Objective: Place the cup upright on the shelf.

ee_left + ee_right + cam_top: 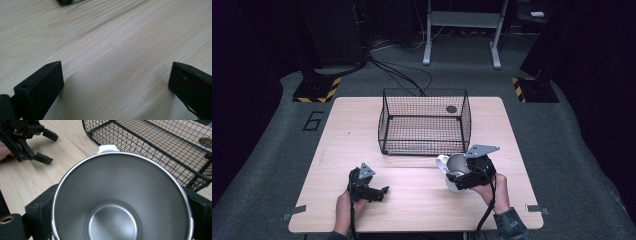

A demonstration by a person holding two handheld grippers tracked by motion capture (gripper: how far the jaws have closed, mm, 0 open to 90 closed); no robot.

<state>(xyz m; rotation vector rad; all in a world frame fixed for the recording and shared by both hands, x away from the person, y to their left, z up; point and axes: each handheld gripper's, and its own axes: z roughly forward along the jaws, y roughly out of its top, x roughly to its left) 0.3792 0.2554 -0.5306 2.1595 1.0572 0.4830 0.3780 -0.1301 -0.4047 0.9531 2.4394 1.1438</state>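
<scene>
A steel-lined cup [455, 165] with a white outside and a white handle [441, 162] is held just in front of the wire basket [424, 121], right of the table's middle. My right gripper [462, 179] is shut on it. In the right gripper view the cup [120, 202] opens toward the camera and is empty, with a black jaw pressed against each side. My left gripper [381, 194] is at the front left with its jaws pointing right. They stand wide open [116, 75] just above bare wood, with nothing between them.
The black wire basket [162, 145] stands at the back middle of the wooden table [352, 130], with a small dark round object [451, 109] at its far right corner. My left gripper [25, 140] is at the upper left of the right gripper view. Stand legs and cables lie on the floor beyond.
</scene>
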